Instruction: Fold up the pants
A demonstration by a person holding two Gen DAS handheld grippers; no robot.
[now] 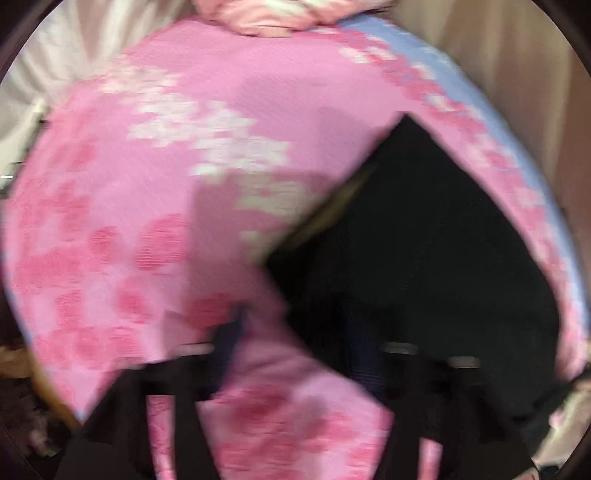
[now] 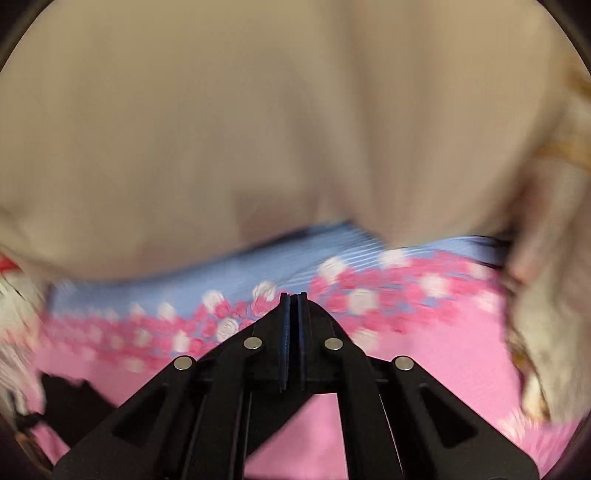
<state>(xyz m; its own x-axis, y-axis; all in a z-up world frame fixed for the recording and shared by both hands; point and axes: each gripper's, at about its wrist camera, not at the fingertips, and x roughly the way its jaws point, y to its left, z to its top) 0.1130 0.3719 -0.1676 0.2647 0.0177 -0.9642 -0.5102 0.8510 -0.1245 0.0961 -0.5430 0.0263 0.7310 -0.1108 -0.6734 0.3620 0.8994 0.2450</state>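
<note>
black pants (image 1: 424, 236) right of left tongs (image 1: 306, 354); pink blanket (image 1: 155, 184) beneath

A big pink blanket (image 1: 155, 184) with red and white flowers has a blue border (image 2: 184, 273). Beige curtains (image 2: 184, 129) hang past its far edge. A pink bundle (image 1: 266, 18) sits there too.

1 black pants (image 1: 424, 240), 1 pink floral blanket (image 1: 129, 221), 2 grippers (image 2: 293, 295).

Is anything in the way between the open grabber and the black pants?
Nothing visible is. The left gripper hangs open right over the black pants on the pink flowered cover, though the picture is blurry.
</note>
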